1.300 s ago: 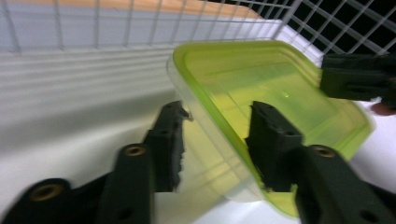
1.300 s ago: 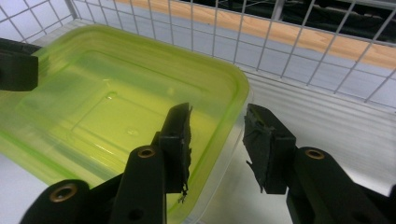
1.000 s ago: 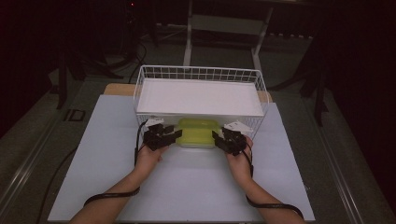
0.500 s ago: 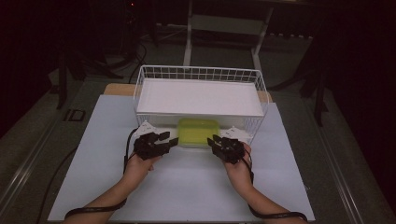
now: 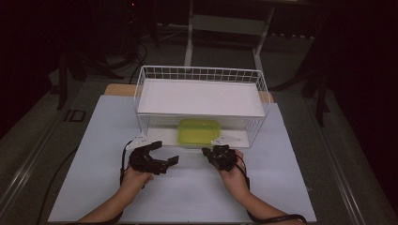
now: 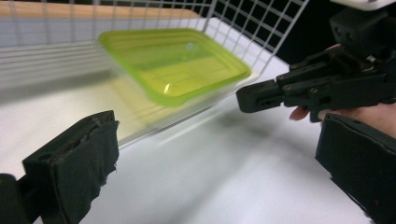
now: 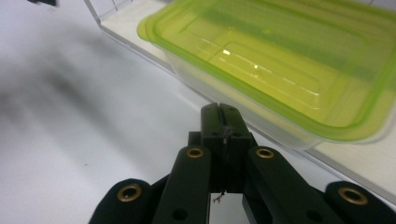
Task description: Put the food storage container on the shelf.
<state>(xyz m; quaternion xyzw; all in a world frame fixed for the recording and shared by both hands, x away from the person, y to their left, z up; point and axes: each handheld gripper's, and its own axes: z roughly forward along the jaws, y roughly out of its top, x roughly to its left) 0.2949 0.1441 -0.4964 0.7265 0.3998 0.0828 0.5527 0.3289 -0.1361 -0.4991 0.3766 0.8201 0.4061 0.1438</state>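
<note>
Since the green-lidded plastic container (image 5: 199, 132) already sits on the lower shelf of the white wire rack (image 5: 201, 75), under the white upper shelf board (image 5: 202, 97) and close to the shelf's front edge, the placing looks done, and what seems left is only to draw both hands clear. In the right gripper view the container (image 7: 289, 79) rests on the shelf's pale lip with nothing gripping it, its lid flat and seated. The right tongs (image 7: 223, 119) have just been closing and are now pressed together with nothing between them, their tip just short of the container's near wall, apart from it. The left tongs (image 5: 161, 157) have just been opening and stand spread wide, empty, over bare desk (image 5: 94, 154) near the rack's front left corner; in the left gripper view one padded finger (image 6: 74, 163) shows in the foreground with the container (image 6: 173, 63) well beyond it. Neither pair touches the container or the rack, so I judge the job to be at its tail end.
</note>
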